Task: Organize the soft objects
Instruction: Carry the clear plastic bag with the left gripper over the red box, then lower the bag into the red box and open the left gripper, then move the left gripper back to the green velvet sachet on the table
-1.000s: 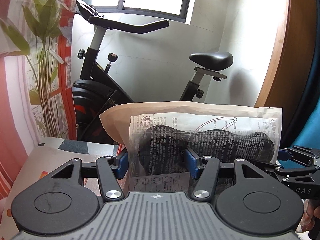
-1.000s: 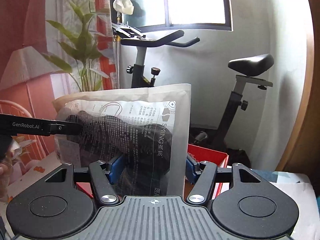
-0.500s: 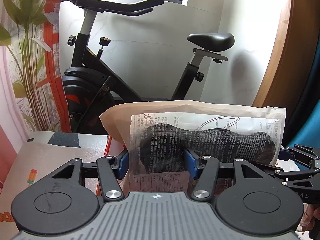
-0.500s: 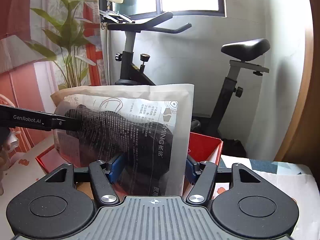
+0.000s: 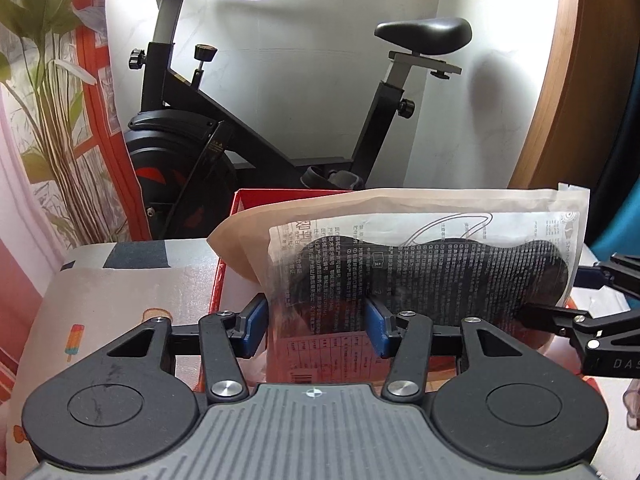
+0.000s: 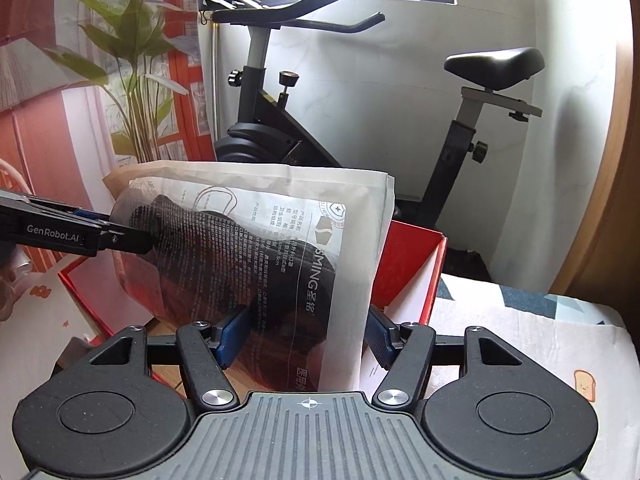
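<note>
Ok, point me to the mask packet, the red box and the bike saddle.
mask packet [image 5: 440, 264], left wrist view, on the dark printed middle of the bag.
red box [image 6: 404, 264], right wrist view, on its far inner wall.
bike saddle [image 6: 496, 65], right wrist view, on the top of the seat.

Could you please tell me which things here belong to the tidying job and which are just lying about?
Job:
- pack, held at both ends
- red box beneath it
- left tool, jaws closing
- right tool

Lying about:
- exercise bike
- plant
- printed cloth
</note>
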`<state>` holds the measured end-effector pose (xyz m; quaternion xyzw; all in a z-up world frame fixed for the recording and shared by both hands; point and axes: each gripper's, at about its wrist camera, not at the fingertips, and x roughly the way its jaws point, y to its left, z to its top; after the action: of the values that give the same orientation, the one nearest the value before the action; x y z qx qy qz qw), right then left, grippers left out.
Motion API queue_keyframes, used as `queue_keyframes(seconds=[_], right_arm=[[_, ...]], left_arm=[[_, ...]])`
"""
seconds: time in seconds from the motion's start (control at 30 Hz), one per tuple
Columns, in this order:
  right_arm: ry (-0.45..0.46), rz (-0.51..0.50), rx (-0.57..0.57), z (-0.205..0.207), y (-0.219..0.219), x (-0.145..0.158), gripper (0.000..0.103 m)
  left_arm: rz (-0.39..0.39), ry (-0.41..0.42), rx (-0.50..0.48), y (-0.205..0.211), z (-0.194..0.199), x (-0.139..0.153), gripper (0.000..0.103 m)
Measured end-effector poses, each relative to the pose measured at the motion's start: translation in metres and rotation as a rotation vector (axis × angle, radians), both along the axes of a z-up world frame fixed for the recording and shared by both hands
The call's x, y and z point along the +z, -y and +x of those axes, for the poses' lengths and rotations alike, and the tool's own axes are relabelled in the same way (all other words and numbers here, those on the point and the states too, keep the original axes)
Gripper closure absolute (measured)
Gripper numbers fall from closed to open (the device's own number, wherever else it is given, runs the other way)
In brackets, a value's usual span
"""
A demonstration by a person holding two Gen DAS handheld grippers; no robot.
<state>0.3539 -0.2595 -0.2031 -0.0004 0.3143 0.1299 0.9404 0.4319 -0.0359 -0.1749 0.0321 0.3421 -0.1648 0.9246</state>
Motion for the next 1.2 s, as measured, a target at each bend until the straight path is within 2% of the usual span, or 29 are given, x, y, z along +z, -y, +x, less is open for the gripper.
queue_keyframes(seconds=[0.17,0.27,0.57,0.67,0.73,0.83,0.97,1.2], right_arm=[[-0.013,-0.037,-0.038,0.001,0.002,0.0,0.035],[-0.005,-0.058,-0.054,0.0,0.003,0.001,0.035],[0.009,-0.034,-0.076,-0.01,0.008,0.006,0.035],[0.019,0.0,-0.081,-0.017,0.01,0.01,0.035],[0.029,0.015,-0.077,-0.024,0.01,0.013,0.033],[0.046,0.023,-0.062,-0.036,0.007,0.016,0.013],[0.086,0.022,-0.058,-0.057,-0.001,0.022,0.0],[0.122,0.073,-0.062,-0.094,-0.008,0.03,0.0]], left_arm=[[0.059,-0.008,0.005,-0.003,0.002,-0.003,0.049],[0.044,-0.008,0.021,-0.008,0.002,0.0,0.049],[0.013,0.025,0.053,-0.013,-0.011,0.007,0.045],[0.025,0.051,0.055,-0.014,-0.022,0.01,0.032],[0.031,0.078,0.055,-0.015,-0.032,0.012,0.018],[0.037,0.122,0.06,-0.017,-0.048,0.016,0.005],[0.023,0.172,0.075,-0.026,-0.073,0.023,0.0],[0.003,0.18,0.096,-0.038,-0.113,0.028,0.0]])
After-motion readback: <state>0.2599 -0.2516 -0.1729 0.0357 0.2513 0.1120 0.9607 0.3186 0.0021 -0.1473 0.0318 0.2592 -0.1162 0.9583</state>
